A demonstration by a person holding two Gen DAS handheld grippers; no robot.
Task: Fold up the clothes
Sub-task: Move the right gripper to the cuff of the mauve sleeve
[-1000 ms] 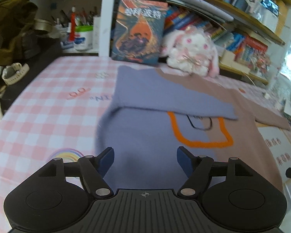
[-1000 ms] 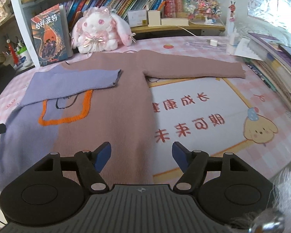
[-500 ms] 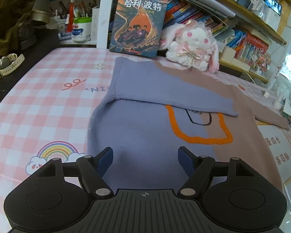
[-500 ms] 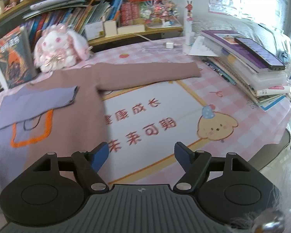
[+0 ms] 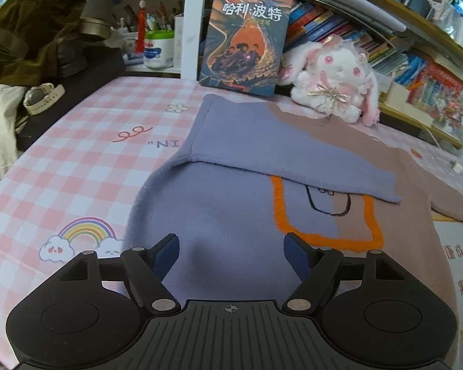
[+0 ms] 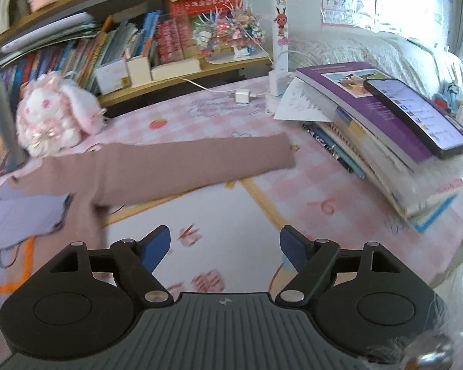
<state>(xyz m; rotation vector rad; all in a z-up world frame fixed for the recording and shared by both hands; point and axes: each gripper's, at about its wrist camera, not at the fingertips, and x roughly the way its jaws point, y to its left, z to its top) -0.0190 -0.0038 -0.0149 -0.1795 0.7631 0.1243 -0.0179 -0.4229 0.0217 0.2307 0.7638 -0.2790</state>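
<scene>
While your left gripper (image 5: 231,248) hovers over the sweater (image 5: 231,215) hem, jaws wide, your right gripper (image 6: 225,245) sits right of the sweater, jaws wide and empty.

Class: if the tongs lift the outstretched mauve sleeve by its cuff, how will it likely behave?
The mauve sleeve would probably droop: it is soft knit lying flat. It likely drags the sweater body, being attached. Its fuzzy surface suggests little slipping.

Both wrist views looked forward, low over table (image 5: 77,166); shared sweater (image 5: 231,215), plush rabbit (image 6: 55,114).
</scene>
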